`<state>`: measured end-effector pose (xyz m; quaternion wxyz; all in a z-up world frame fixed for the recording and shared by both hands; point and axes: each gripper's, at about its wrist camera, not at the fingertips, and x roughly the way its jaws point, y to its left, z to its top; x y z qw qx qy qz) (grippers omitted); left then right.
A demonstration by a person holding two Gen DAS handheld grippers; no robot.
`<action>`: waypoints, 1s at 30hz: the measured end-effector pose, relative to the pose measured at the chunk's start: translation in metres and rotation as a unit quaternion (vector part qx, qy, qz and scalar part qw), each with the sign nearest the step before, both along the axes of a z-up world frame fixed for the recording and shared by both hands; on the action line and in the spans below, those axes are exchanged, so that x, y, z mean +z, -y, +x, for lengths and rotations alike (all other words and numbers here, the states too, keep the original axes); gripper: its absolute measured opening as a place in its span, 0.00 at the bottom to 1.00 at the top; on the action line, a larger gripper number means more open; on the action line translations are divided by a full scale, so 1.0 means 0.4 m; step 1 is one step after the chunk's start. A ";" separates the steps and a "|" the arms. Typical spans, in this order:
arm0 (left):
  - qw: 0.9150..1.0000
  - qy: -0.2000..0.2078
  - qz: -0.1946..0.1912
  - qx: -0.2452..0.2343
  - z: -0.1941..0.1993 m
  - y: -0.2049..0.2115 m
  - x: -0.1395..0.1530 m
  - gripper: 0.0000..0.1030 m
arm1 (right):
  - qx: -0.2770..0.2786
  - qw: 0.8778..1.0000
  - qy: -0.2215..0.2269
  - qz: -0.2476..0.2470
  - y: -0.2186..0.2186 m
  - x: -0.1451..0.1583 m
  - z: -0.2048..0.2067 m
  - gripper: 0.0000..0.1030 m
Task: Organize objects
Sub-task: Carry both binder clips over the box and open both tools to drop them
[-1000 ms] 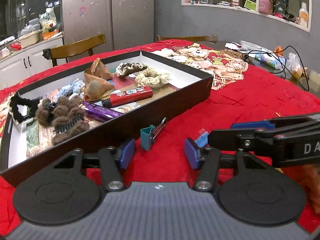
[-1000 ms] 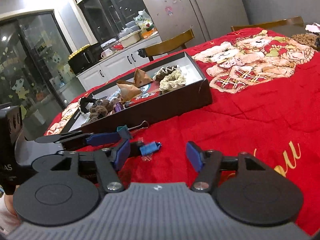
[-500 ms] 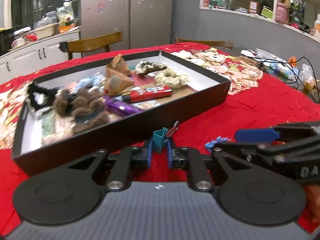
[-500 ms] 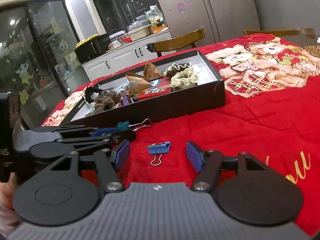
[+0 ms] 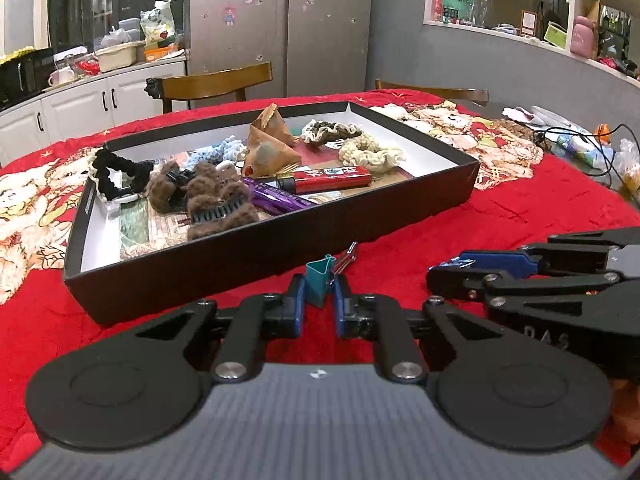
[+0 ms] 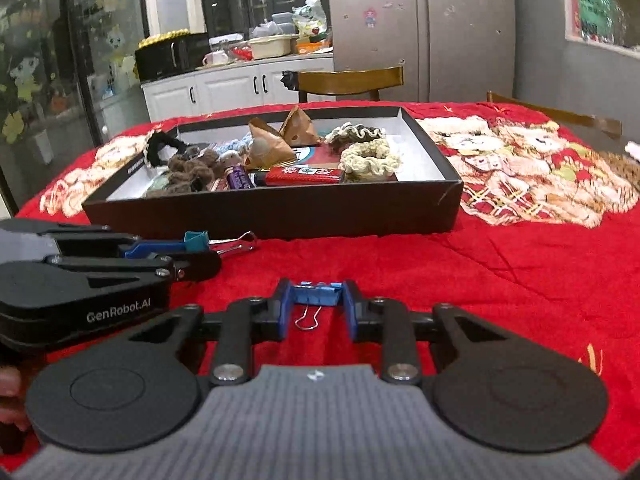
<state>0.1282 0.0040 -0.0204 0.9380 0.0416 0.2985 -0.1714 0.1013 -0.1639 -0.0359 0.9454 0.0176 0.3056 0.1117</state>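
In the left wrist view, the left gripper (image 5: 320,300) sits at lower centre of the frame, pinching a teal binder clip (image 5: 319,282) between its blue pads; the clip's silver wire handles stick out past the fingertips toward the box. Its jaws have just closed in on the clip. The clip lies on the red-covered surface (image 5: 500,216), just in front of the near wall of a black shallow box (image 5: 280,236) that fills the middle of the frame.

In the right wrist view, the right gripper (image 6: 316,304) is at lower centre, its jaws having just closed on a blue binder clip (image 6: 317,295). Both pads touch the ends of the clip's body, and its wire loop points back toward the camera, resting on the red cloth.

The box holds a red lighter (image 5: 326,179), a purple tube (image 5: 276,197), brown fuzzy hair claws (image 5: 216,200), a cream scrunchie (image 5: 370,151), a black scrunchie (image 5: 120,172) at its left end, and two brown paper pyramids (image 5: 269,138) near the far wall. In the right wrist view the left gripper enters from the left edge, well apart from the blue clip.
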 end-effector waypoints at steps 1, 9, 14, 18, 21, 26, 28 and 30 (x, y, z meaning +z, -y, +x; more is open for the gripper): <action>1.000 0.001 0.003 0.002 0.000 0.001 0.000 0.17 | -0.002 1.000 0.000 0.008 0.007 0.000 0.000 0.29; 1.000 0.008 0.013 0.004 -0.004 0.007 -0.001 0.17 | -0.016 0.999 0.003 0.044 0.037 0.002 0.000 0.29; 1.000 0.007 0.002 0.002 0.002 0.000 0.000 0.17 | -0.010 0.999 0.021 0.037 0.029 0.009 -0.011 0.29; 1.000 0.014 -0.014 -0.002 -0.005 -0.008 0.006 0.17 | -0.004 0.998 0.051 0.033 0.023 0.022 -0.034 0.29; 1.000 0.019 -0.017 -0.006 -0.011 -0.006 0.010 0.17 | 0.002 0.997 0.057 0.050 0.029 0.027 -0.041 0.29; 0.999 0.028 -0.022 -0.015 -0.023 -0.004 0.020 0.17 | 0.000 0.995 0.058 0.079 0.046 0.029 -0.042 0.29; 0.999 0.035 -0.022 -0.015 -0.029 -0.004 0.025 0.17 | 0.001 0.994 0.065 0.086 0.048 0.034 -0.047 0.29; 0.999 0.041 -0.026 -0.013 -0.035 -0.010 0.033 0.17 | 0.001 0.994 0.074 0.085 0.046 0.044 -0.052 0.29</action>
